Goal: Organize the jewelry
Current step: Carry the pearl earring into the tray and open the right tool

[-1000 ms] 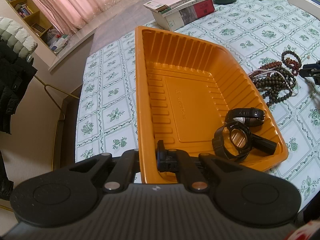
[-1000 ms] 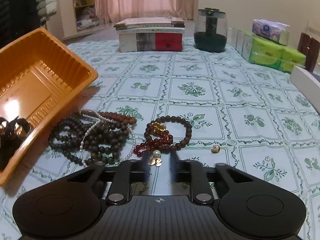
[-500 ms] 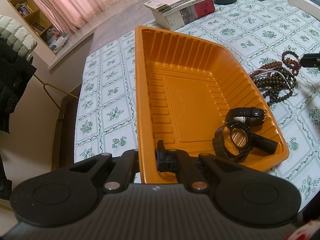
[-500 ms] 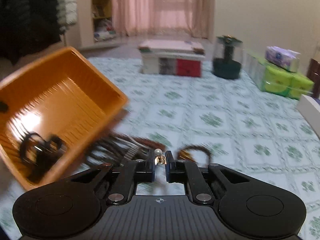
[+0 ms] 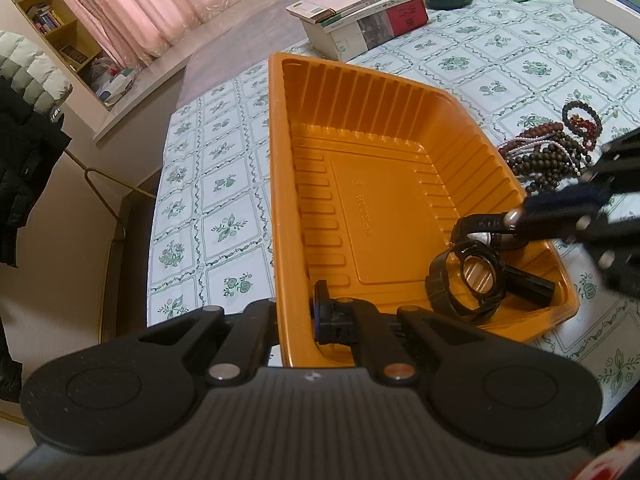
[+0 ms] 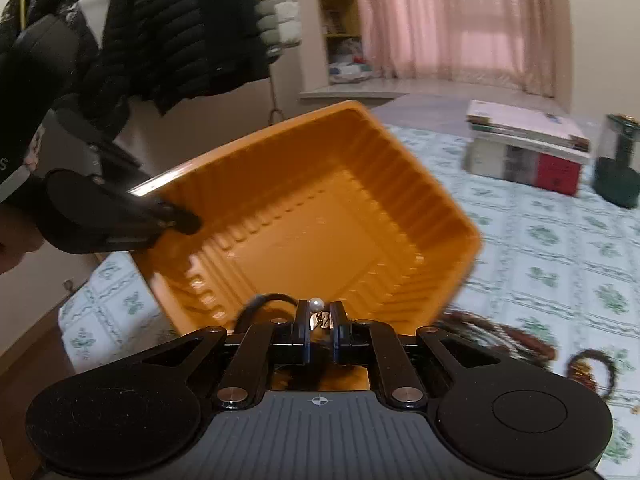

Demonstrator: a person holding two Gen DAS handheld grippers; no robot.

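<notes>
Pearl earring [image 6: 319, 312]: pinched in black right gripper [image 6: 320, 322], over ribbed orange plastic tray's [image 6: 400, 168] 6 o'clock rim.
Black left gripper [image 5: 298, 312]: clamped on tray wall, angled downward.

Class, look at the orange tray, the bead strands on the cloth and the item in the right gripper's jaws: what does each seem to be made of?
Orange tray: probably thin moulded plastic, glossy, with ribbed walls and light glare.
Bead strands: dark brown and reddish round beads, possibly wood; one whitish, pearl-like strand.
Small earring in the right gripper: a shiny white pearl-like bead on gold-toned metal, too small to confirm.
</notes>
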